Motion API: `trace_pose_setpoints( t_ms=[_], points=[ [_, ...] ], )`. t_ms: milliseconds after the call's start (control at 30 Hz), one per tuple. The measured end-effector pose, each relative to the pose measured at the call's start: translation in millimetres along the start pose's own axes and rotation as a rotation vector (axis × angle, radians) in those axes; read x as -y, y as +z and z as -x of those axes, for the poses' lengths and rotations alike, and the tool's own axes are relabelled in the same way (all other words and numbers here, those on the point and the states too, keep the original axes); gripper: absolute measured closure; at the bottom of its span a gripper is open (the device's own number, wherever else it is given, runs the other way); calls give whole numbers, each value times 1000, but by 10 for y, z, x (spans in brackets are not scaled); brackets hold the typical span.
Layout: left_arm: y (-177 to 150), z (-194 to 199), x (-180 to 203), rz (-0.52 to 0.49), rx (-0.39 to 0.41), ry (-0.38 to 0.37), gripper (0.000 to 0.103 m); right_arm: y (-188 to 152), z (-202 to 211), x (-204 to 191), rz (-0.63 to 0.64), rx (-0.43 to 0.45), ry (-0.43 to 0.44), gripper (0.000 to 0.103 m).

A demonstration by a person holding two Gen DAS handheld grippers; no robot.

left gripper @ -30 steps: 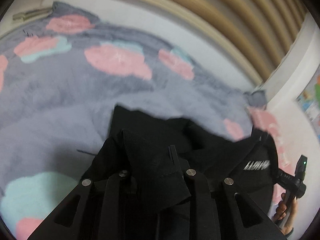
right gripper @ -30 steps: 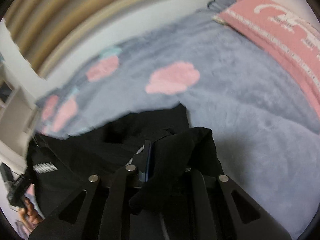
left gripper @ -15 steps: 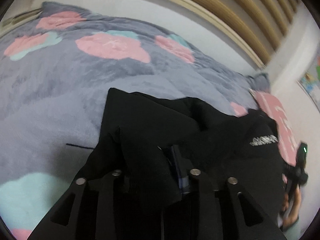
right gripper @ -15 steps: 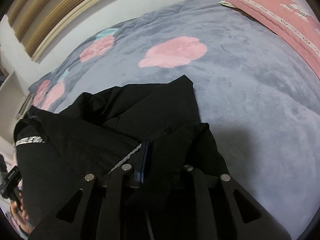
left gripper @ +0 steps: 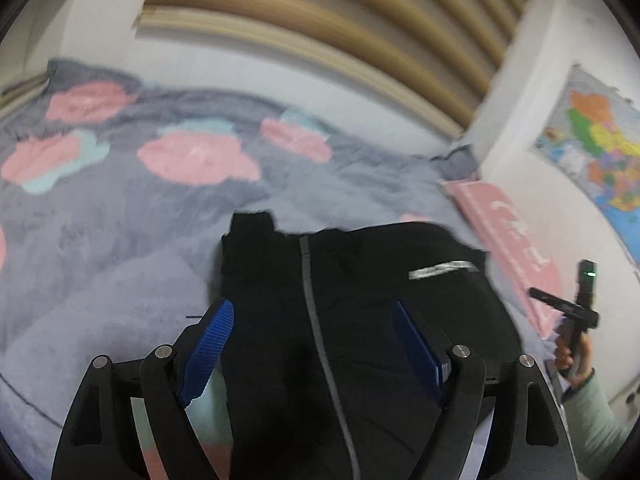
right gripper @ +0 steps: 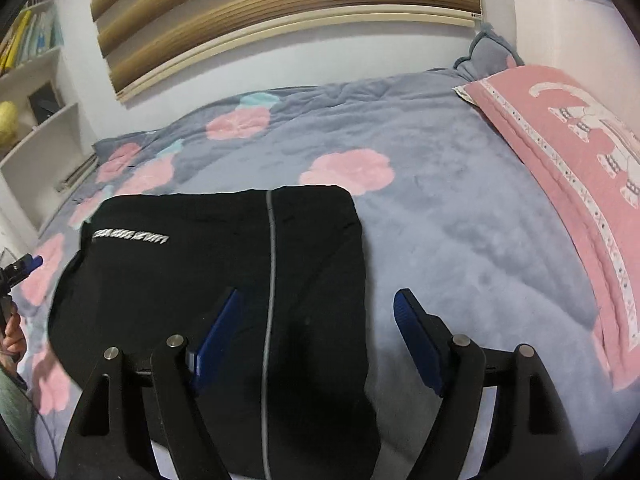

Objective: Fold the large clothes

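Note:
A black garment point(left gripper: 360, 300) with a grey stripe and a white logo lies folded flat on the grey bed cover. It also shows in the right wrist view point(right gripper: 224, 264). My left gripper point(left gripper: 310, 312) is open and empty, held just above the garment's near left part. My right gripper point(right gripper: 318, 304) is open and empty above the garment's near right edge. The blue pads point(left gripper: 208, 344) are apart with nothing between them. The right gripper also shows at the right of the left wrist view point(left gripper: 576, 312), the left one at the left edge of the right wrist view point(right gripper: 20, 268).
The grey cover point(right gripper: 460, 220) has pink and teal flower patches. A pink pillow point(right gripper: 572, 168) lies at the right. A wall and slatted blind stand behind the bed. Shelves point(right gripper: 36, 92) are at the far left. A map point(left gripper: 600, 160) hangs on the right wall.
Both grippers have opened and let go of the black garment. The garment has dropped from its bunched, lifted state to lie flat and folded on the bed. Both grippers have drawn back.

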State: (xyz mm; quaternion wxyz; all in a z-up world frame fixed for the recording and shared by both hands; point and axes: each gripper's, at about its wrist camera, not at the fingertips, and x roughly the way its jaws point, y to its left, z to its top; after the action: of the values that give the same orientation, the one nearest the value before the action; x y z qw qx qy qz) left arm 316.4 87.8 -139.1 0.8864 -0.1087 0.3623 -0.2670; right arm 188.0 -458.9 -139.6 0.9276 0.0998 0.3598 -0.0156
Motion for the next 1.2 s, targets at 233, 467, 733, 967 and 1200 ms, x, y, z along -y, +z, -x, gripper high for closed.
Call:
trace_pose_setpoints(
  t_ms=[233, 467, 733, 967, 1200],
  points=[
    [150, -746, -522, 214, -132, 2, 20, 388, -660, 203, 2, -47, 11, 22],
    [251, -1108, -614, 296, -195, -105, 41, 490, -1349, 110, 7, -179, 99, 68],
    [482, -299, -43, 98, 76, 21, 92, 656, -494, -269, 180, 71, -167, 93],
    [880, -525, -8, 140, 121, 130, 92, 1134, -766, -453, 134, 73, -324, 93],
    [378, -1685, -661, 331, -178, 186, 88, 589, -2175, -312, 131, -280, -334, 90]
  ],
)
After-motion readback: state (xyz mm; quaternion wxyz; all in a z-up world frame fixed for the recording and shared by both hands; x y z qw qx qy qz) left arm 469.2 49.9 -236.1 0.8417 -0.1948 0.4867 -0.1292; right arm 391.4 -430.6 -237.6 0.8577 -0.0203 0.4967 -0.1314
